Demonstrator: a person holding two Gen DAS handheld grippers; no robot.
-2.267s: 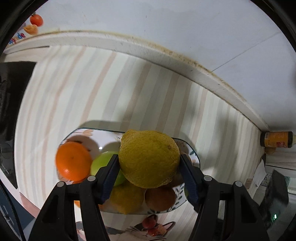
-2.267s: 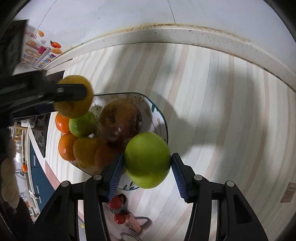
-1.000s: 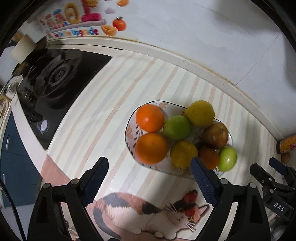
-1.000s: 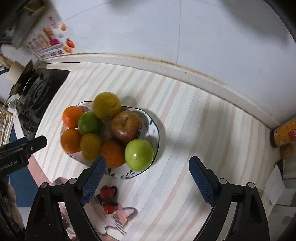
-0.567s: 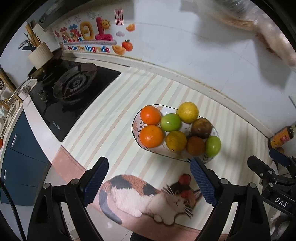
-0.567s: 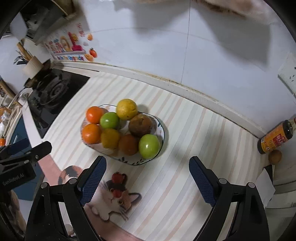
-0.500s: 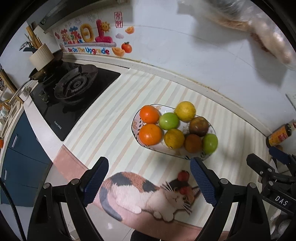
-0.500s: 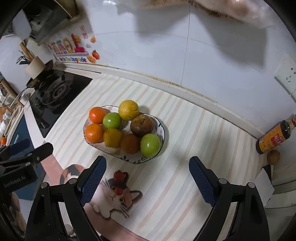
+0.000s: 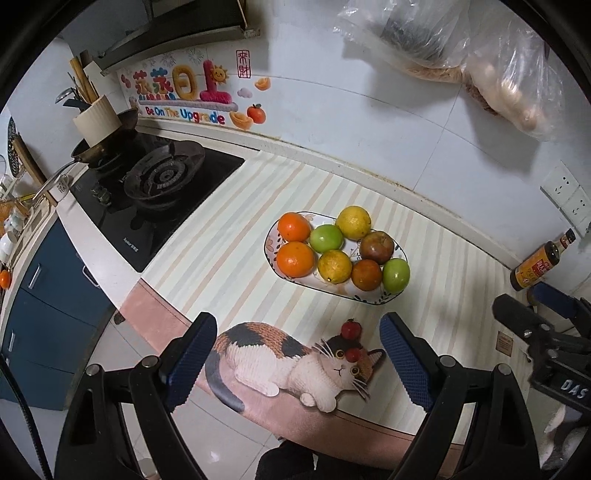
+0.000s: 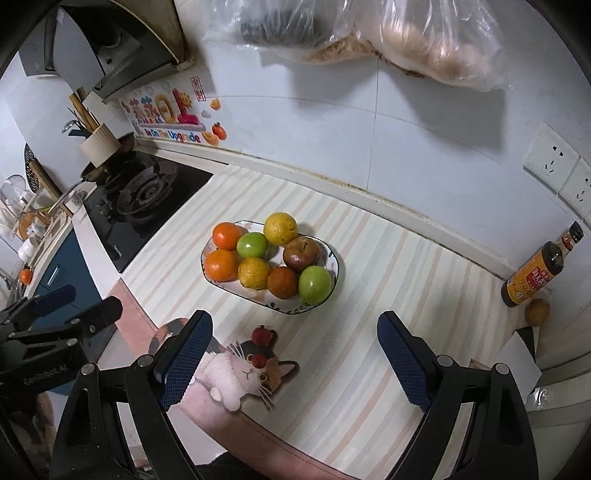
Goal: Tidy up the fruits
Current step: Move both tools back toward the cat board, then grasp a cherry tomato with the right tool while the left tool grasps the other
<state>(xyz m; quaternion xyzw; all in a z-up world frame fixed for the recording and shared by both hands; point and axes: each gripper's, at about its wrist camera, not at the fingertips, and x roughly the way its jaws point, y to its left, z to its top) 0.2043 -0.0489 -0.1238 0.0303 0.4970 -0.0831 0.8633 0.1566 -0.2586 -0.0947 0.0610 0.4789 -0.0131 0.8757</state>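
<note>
A patterned oval plate [image 9: 373, 300] [image 10: 334, 271] sits on the striped counter mat and holds several fruits: oranges [image 9: 295, 259] [image 10: 221, 264], green apples [image 9: 396, 275] [image 10: 314, 284], a yellow lemon [image 9: 353, 222] [image 10: 280, 228] and a dark red apple [image 9: 376, 246] [image 10: 301, 253]. My left gripper [image 9: 297, 360] is open and empty, held high and back from the plate. My right gripper [image 10: 293, 356] is open and empty, also high above the counter's front edge.
A black gas stove [image 9: 162, 184] with a pan is at the left. A sauce bottle [image 10: 537, 271] and a small round fruit [image 10: 537, 312] stand at the right by the wall. Plastic bags [image 10: 369, 33] hang on the wall. A cat picture [image 9: 291, 362] marks the mat's front.
Both grippers let go of the lemon and the green apple, which now lie on the plate. Both opened wide and pulled up and back from the counter.
</note>
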